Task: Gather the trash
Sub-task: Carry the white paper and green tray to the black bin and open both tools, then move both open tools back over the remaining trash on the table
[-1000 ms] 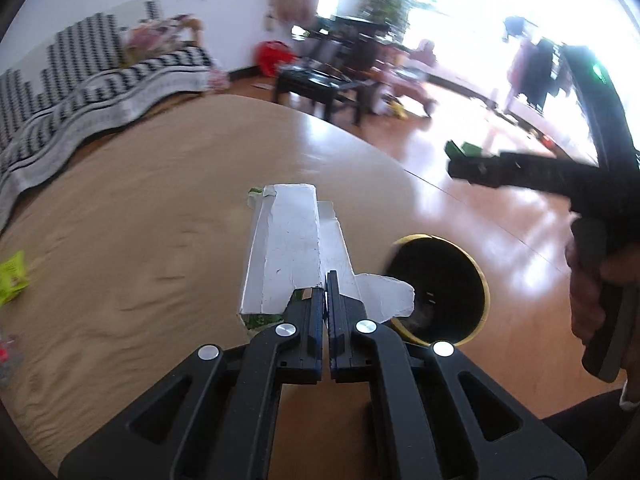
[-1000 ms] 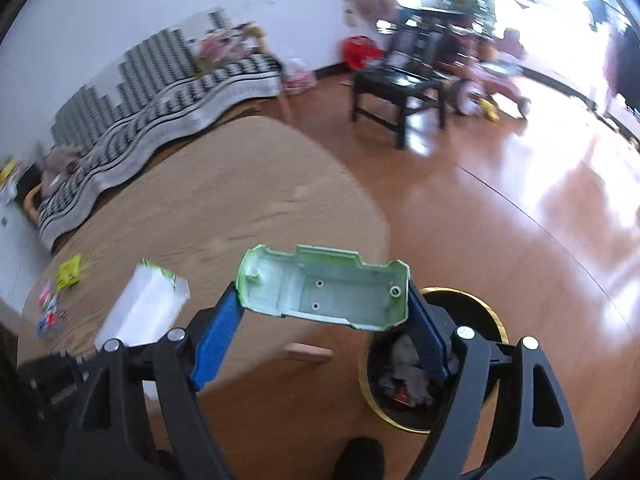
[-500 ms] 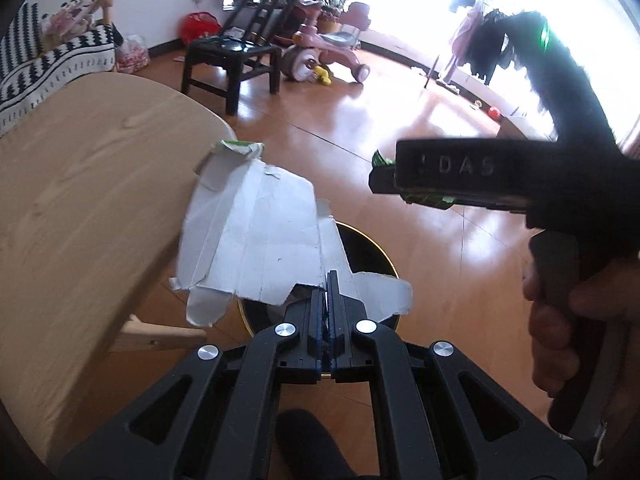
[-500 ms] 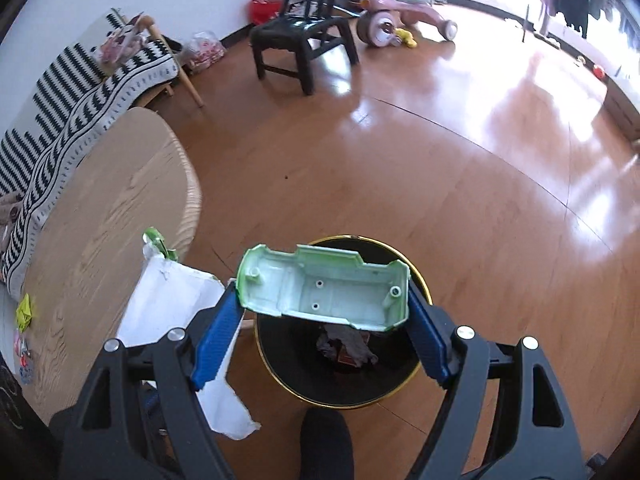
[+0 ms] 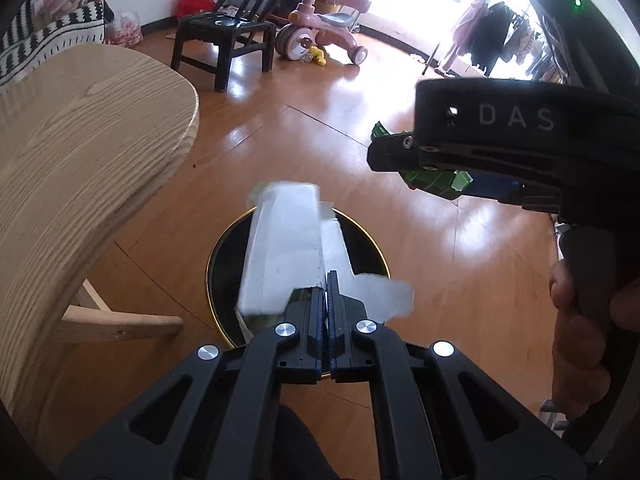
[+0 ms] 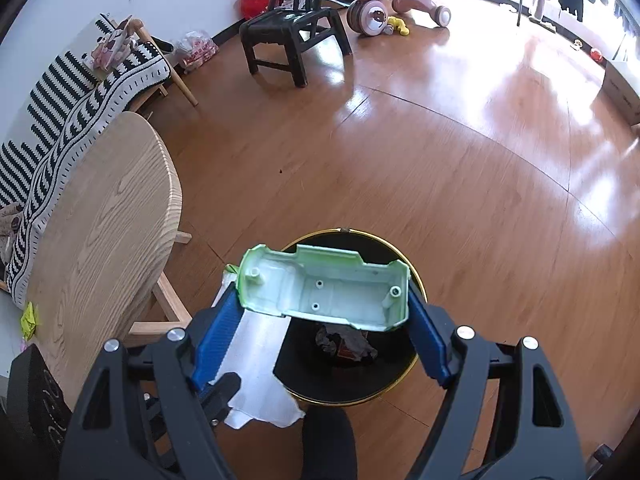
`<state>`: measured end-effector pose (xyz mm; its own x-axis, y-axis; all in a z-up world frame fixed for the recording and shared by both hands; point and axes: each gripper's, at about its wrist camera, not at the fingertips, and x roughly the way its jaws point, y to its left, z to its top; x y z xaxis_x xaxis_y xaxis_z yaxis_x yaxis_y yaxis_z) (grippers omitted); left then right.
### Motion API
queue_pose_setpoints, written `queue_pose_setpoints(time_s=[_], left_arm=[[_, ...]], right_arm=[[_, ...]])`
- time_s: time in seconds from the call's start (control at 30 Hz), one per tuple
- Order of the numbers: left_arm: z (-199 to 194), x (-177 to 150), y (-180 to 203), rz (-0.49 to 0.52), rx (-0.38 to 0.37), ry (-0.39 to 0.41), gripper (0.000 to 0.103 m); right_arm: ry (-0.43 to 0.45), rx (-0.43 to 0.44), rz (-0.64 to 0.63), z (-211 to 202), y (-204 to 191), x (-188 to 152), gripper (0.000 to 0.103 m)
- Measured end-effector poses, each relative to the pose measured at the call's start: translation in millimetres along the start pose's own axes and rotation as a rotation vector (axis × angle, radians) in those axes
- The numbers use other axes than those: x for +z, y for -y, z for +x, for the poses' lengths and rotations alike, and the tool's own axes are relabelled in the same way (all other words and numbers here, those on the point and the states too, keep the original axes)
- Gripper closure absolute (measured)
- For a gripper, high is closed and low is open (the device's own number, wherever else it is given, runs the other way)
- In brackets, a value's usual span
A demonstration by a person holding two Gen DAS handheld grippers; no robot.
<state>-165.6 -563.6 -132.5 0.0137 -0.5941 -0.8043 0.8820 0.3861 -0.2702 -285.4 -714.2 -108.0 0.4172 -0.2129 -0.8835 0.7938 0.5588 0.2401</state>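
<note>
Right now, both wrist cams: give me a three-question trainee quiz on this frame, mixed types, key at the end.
1. True or false: the left gripper is clamped on a flattened white carton.
2. What does the right gripper hold? A. a glass bottle B. a pale green plastic shell C. a rolled newspaper
3. Fill in: both pieces of trash hang above the black ____ with the gold rim.

Key
1. True.
2. B; its blue pads press on both ends of the shell.
3. Bin; crumpled trash already lies inside.

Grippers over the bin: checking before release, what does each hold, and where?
Left gripper pinches the white carton by its torn flap; right gripper clamps the green plastic shell across its ends.
</note>
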Motion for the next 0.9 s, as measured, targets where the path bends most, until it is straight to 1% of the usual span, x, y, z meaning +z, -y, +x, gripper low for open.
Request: queue_pose_setpoints(time_s=[0.43, 0.53, 0.63, 0.67, 0.73, 0.77, 0.9], left_arm=[[5.5, 0.3, 3.0, 0.000, 0.004, -0.023, 0.101], [6.3, 2.6, 4.7, -0.003, -0.003, -0.032, 0.098], [3.8, 2.5, 5.0, 0.005, -0.003, -0.029, 0.074], [1.8, 1.9, 4.4, 0.006, 0.000, -0.022, 0.050], [-6.8, 1.3, 3.1, 0.008, 0.012, 0.017, 0.027], [-13.0, 1.6, 2.2, 0.010, 0.017, 0.042, 0.026], [-24.9, 5.5, -2.6, 0.002, 0.002, 0.049, 0.023]], right_arm=[[-0.003, -0.007, 0.008, 3.2, 1.2, -0.2, 0.026], [-0.008, -0.018, 0.005, 5.3, 2.5, 0.4, 0.026], [-0.005, -0.019, 0.012, 4.6, 1.7, 0.9, 0.020], [0.000, -0.015, 0.010, 3.2, 0.0, 1.6, 0.019], [0.012, -0.021, -0.004, 0.7, -7.5, 1.6, 0.016], [0.013, -0.025, -0.008, 0.3, -8.9, 2.7, 0.016], [0.034, -0.020, -0.006, -6.8, -18.8, 3.4, 0.016]])
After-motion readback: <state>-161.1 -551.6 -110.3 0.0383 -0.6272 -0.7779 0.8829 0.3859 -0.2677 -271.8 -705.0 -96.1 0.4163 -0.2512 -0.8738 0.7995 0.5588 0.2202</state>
